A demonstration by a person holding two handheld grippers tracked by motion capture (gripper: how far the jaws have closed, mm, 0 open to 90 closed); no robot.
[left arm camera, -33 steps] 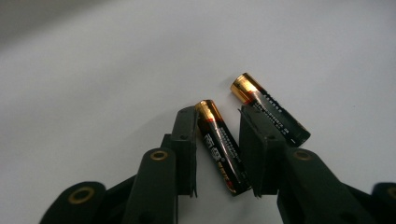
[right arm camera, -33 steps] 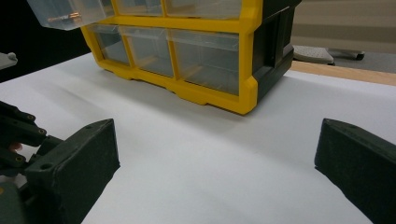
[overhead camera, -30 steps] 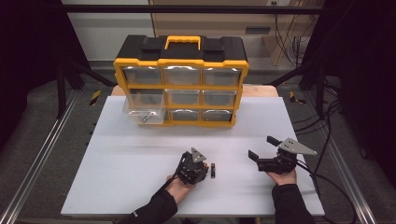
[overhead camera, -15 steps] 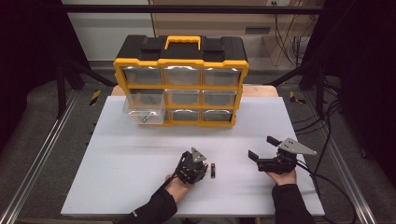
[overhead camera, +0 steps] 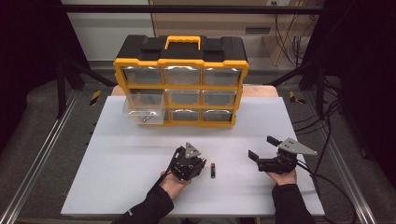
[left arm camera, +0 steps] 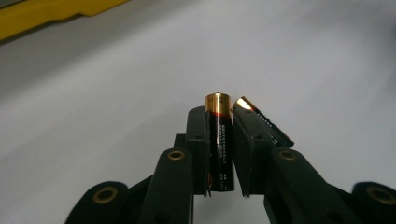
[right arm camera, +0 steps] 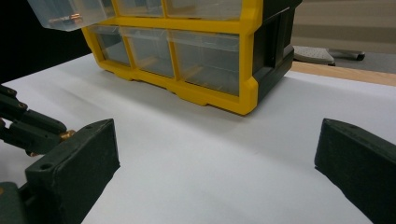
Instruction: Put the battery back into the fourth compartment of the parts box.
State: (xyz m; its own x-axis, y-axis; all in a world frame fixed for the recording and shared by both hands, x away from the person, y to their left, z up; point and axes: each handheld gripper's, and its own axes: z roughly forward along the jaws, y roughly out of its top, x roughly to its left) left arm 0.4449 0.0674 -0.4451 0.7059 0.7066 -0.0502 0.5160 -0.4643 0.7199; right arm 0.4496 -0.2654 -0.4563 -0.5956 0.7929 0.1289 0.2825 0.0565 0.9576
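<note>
We see the left gripper (left arm camera: pixel 219 186) clamped on a black AA battery (left arm camera: pixel 219 140) just above the white table (overhead camera: pixel 140 177), a second battery (overhead camera: pixel 213 170) lying beside it, while the right gripper (right arm camera: pixel 215 158) hovers with jaws wide apart near the yellow organizer (right arm camera: pixel 205 88).

Yellow-and-black drawer organizer (overhead camera: pixel 181 79) at back of white worktop (overhead camera: pixel 116 158), yellow handle (overhead camera: pixel 183 42) on top. Nine clear drawers; the middle-left drawer (overhead camera: pixel 144 112) is pulled out, small metal part inside. Cables (overhead camera: pixel 327 121) trail off the right side. Metal rail (overhead camera: pixel 37 158) along left edge.
</note>
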